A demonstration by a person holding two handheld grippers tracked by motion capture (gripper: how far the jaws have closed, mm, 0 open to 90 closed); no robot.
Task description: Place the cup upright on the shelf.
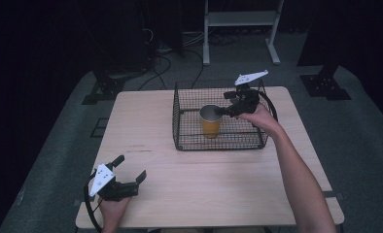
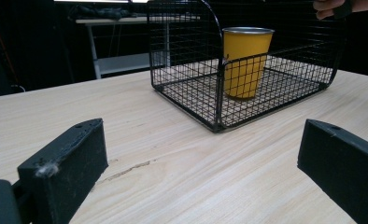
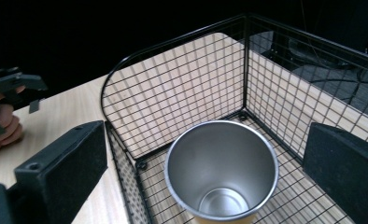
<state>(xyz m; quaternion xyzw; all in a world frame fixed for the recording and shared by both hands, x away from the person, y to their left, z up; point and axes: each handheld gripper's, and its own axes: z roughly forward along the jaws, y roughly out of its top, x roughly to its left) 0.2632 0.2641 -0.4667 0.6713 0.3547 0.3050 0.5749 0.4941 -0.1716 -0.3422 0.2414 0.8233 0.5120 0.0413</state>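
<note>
The cup (image 1: 210, 121) stood upright inside the wire basket (image 1: 180, 131), left of the basket's centre in the high view, yellow outside and bare metal within, and empty. The right gripper (image 1: 220, 111) hung just above the cup's rim at the right side of the basket. In the right gripper view its jaws stood wide apart, one on each side of the cup (image 3: 222, 170), touching nothing. The left gripper (image 1: 129, 171) rested low at the lower left of the frame, near the front edge of the surface (image 1: 204, 179), well apart from the basket; its jaws were wide too and held nothing, and its own view looked across the wood toward the basket (image 2: 266, 93) and the cup (image 2: 245, 60).

Judging from this, the step in hand was either the approach to grip the cup or the letting go after setting it down; the frames could not settle which. A grip would call for lowering the right jaws over the rim and closing. A withdrawal would call for a straight lift clear of the wire walls.
</note>
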